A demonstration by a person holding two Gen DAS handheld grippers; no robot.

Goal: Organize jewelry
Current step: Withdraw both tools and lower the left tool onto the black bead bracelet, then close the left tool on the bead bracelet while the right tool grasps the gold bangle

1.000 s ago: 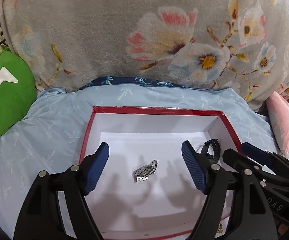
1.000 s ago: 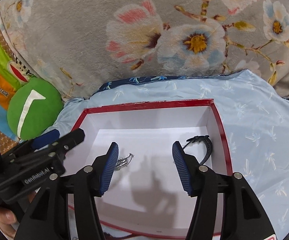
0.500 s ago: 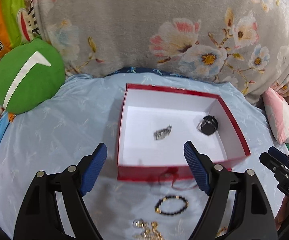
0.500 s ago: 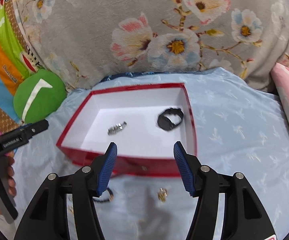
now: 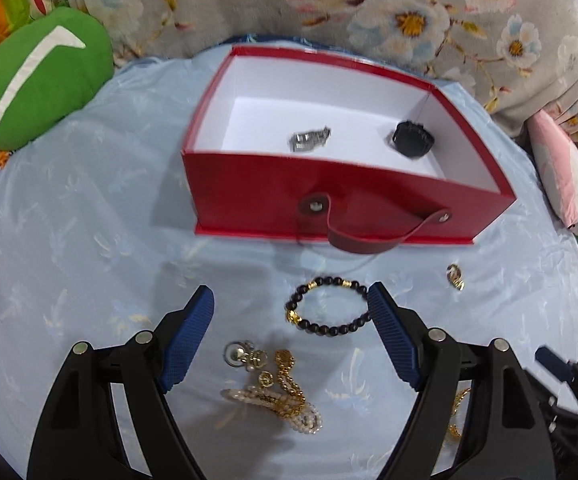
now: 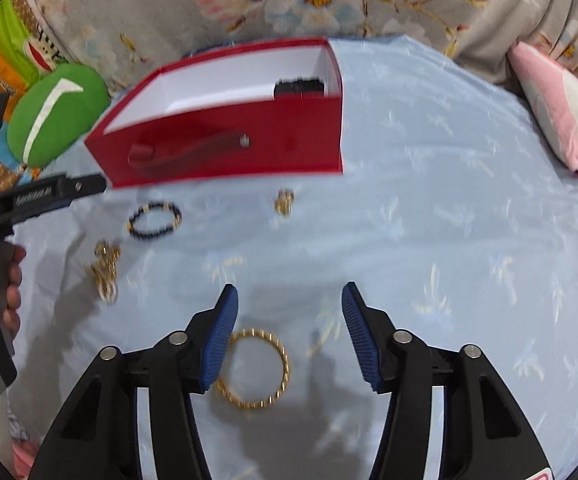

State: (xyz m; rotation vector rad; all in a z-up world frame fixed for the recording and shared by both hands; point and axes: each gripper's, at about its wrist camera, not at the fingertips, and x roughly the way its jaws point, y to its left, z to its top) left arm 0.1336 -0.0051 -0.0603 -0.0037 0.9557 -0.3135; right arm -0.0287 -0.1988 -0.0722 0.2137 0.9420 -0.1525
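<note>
My left gripper hangs over the blue bedsheet with its jaws spread wide, pinching nothing; the black bead bracelet lies just beside the right jaw, and a tangle of gold and pearl pieces lies between them, nearer me; my right gripper has its jaws closing, empty, with the gold bangle on the sheet between them, by the left jaw; the red box stands beyond, holding a silver watch and a black watch; a small gold piece lies near the box's front right corner.
</note>
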